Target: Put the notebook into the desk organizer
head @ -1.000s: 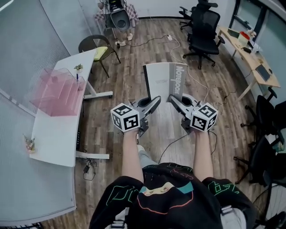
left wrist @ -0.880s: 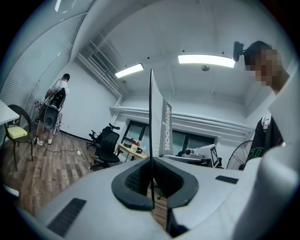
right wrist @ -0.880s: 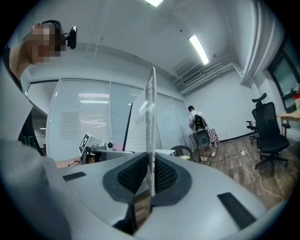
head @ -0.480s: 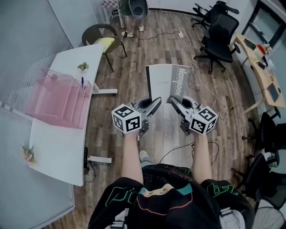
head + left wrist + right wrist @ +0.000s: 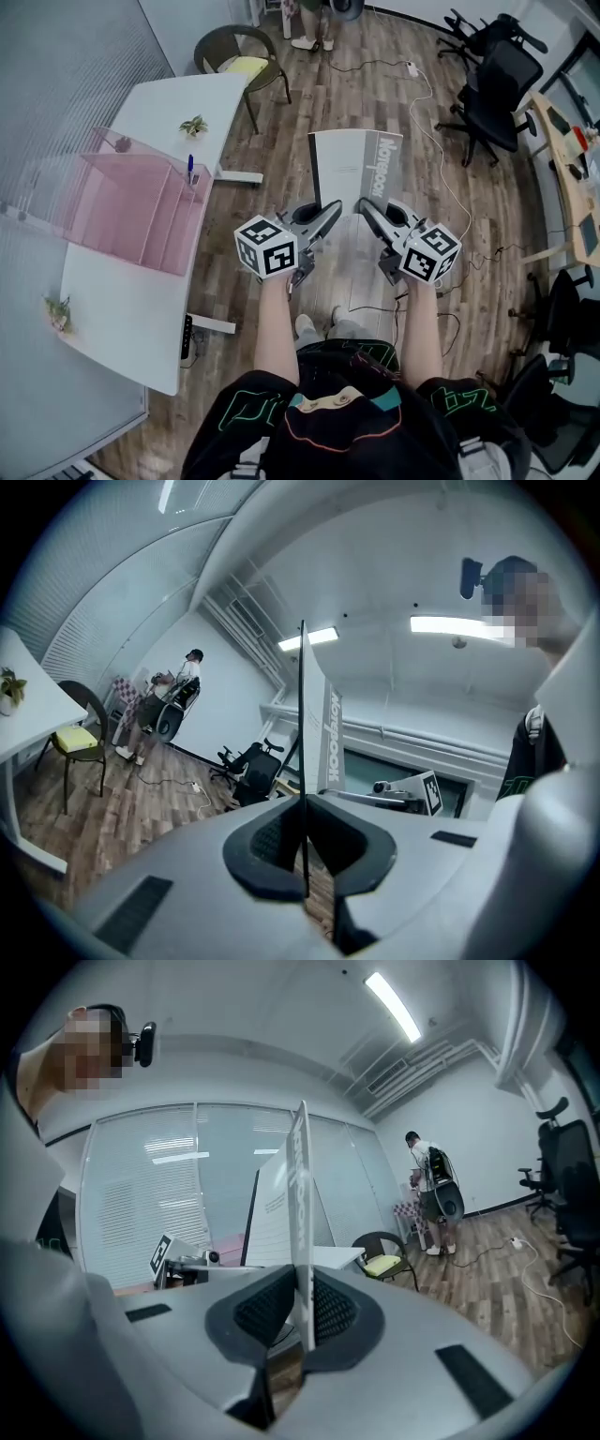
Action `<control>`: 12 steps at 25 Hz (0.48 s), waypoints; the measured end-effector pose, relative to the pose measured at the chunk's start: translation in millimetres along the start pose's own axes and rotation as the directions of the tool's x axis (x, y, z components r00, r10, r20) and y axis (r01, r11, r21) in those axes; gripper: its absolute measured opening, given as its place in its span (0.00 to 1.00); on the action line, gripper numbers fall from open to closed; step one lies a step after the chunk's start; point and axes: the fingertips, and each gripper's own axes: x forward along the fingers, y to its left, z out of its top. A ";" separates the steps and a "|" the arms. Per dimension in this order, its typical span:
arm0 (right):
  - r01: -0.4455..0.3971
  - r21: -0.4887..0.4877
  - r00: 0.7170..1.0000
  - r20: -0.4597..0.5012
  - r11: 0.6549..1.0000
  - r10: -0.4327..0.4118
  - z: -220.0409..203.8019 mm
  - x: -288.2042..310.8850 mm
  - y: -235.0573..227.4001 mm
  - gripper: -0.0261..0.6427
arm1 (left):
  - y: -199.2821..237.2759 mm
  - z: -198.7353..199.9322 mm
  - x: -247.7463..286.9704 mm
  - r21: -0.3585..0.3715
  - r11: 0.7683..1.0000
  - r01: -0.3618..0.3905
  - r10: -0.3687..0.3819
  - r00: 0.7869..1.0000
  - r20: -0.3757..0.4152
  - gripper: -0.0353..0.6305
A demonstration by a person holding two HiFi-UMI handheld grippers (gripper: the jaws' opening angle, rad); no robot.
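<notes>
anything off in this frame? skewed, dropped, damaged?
Nothing stands out. The notebook is gripped at its near edge by the left gripper and right gripper, flat, over the floor. The pink desk organizer stands upright on the white desk.

I look down on a wood-plank floor [image 5: 281,150], with a white desk [image 5: 122,309] along the frosted glass wall [image 5: 56,84] at my left, a yellow-cushioned chair [image 5: 244,64] beyond it, black office chairs [image 5: 497,70] at right and strip lights [image 5: 450,625] overhead.
</notes>
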 end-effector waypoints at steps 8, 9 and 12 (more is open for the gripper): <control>-0.153 0.007 0.988 -0.028 0.988 0.153 8.1 66.6 -14.4 0.08 | 50.9 28.1 -13.7 0.006 0.987 -0.161 0.160 0.985 0.057 0.06; -0.180 0.005 0.983 -0.032 0.984 0.180 9.6 77.5 -12.6 0.08 | 57.6 33.0 -19.4 0.006 0.982 -0.187 0.186 0.980 0.069 0.06; -0.255 0.006 0.965 -0.058 0.967 0.255 6.3 108.0 -4.8 0.08 | 76.7 40.4 -39.1 -0.005 0.966 -0.257 0.256 0.961 0.102 0.06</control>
